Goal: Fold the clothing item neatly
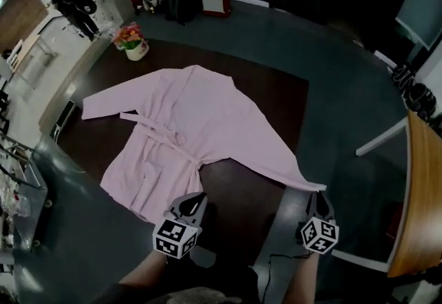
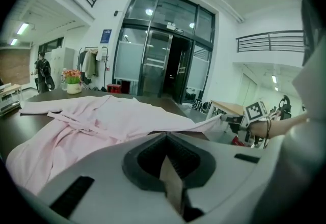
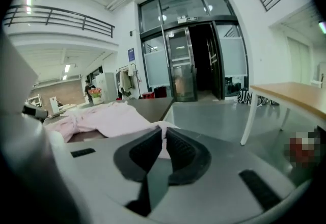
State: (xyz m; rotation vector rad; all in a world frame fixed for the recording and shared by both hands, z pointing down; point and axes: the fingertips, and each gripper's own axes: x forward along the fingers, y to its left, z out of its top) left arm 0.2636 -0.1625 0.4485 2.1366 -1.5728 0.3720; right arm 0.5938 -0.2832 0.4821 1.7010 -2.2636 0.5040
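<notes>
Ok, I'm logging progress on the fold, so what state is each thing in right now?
robe: unfolded, spread flat on the table, front up.
sleeve: pulled straight past the table edge, cuff pinched.
right gripper: shut on the sleeve.
left gripper: shut, nothing between its jaws, near the hem.
flower pot: upright.

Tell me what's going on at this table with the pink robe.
A person holds a two-jaw gripper in each hand over a dark table, where a pink robe lies spread flat with no fold made yet. The right gripper has pinched the end of one sleeve, which reaches the table's near edge. The left gripper is shut on nothing and sits near the robe's bottom hem.
</notes>
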